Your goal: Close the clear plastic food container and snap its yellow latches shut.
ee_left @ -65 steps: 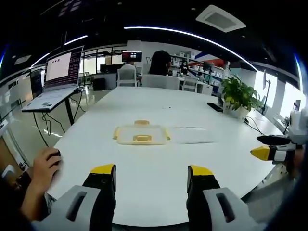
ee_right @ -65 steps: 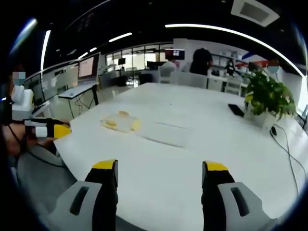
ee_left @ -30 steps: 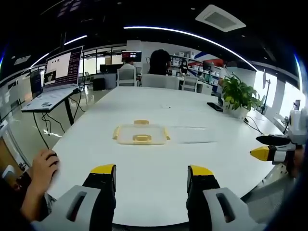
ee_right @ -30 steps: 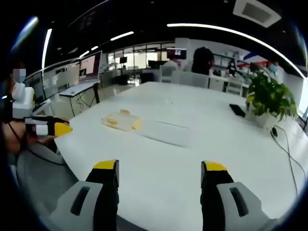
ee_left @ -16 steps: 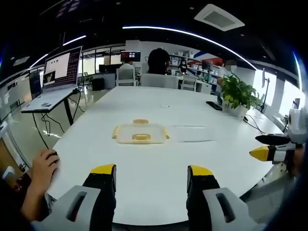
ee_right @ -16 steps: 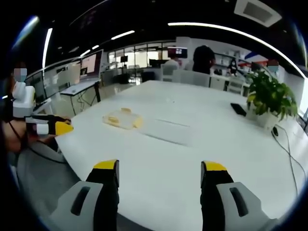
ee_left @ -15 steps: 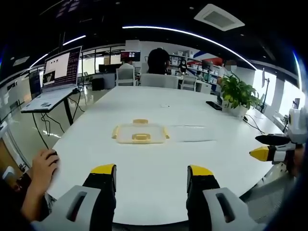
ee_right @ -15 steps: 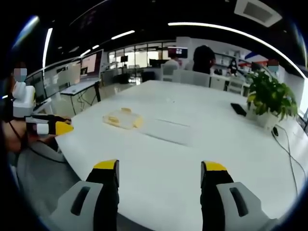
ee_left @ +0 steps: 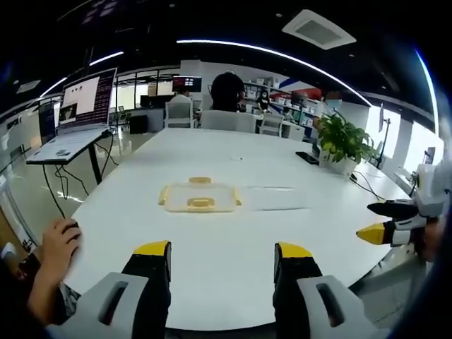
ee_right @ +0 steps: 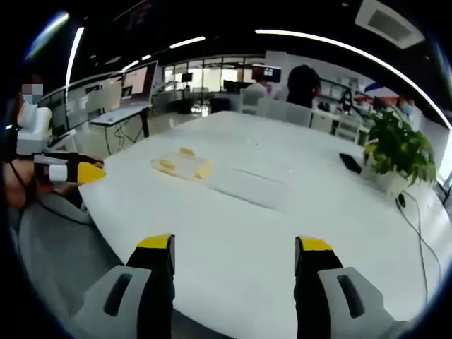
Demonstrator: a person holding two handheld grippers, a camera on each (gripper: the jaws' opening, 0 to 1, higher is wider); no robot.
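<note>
A clear plastic container (ee_left: 199,197) with yellow latches (ee_left: 200,203) on its sides lies on the white table (ee_left: 212,247), straight ahead of my left gripper (ee_left: 222,256) and well beyond it. A clear flat rectangular piece (ee_left: 272,198) lies right beside it. My left gripper is open and holds nothing. The right gripper (ee_left: 385,230) hangs past the table's right edge. In the right gripper view the container (ee_right: 181,165) and the flat piece (ee_right: 248,185) sit far off to the left, my right gripper (ee_right: 235,251) is open and empty, and the left gripper (ee_right: 70,172) hovers off the table's edge.
A potted plant (ee_left: 342,142) and a dark phone (ee_left: 306,157) stand at the table's far right, with a cable (ee_right: 417,212) nearby. A laptop (ee_left: 76,107) sits on a stand to the left. A hand (ee_left: 54,244) rests at the near left edge. A person stands at the far end.
Both views have shifted slightly with the hands, the right one tipping a little more down onto the table. The container and flat piece lie where they were; both grippers stay open.
</note>
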